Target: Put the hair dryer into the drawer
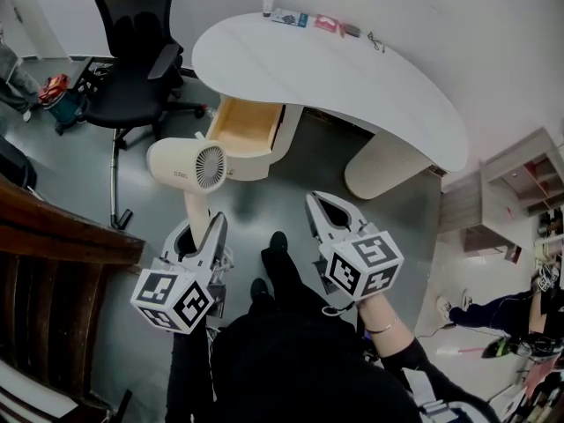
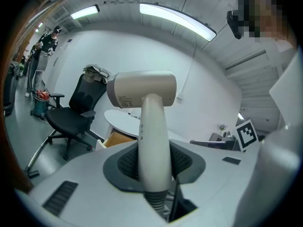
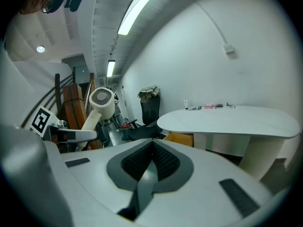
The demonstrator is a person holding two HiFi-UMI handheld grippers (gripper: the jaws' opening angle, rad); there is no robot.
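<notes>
A cream hair dryer (image 1: 189, 164) stands upright in front of me, its round grille toward me. My left gripper (image 1: 201, 232) is shut on its handle (image 2: 154, 145), which runs down between the two pads. The wooden drawer (image 1: 247, 130) hangs open under the white oval desk (image 1: 352, 77), just beyond the dryer. In the left gripper view the drawer (image 2: 118, 138) shows behind the dryer body (image 2: 142, 89). My right gripper (image 1: 330, 214) hovers to the right, shut and holding nothing; its pads (image 3: 151, 157) meet. From there the dryer (image 3: 102, 100) appears at left.
A black office chair (image 1: 132, 69) stands left of the drawer. Dark wooden furniture (image 1: 53, 236) fills the left edge. Small items (image 1: 308, 20) lie at the desk's far rim. A shelf unit (image 1: 520, 192) is at right. My own feet (image 1: 278, 241) are on the grey floor below.
</notes>
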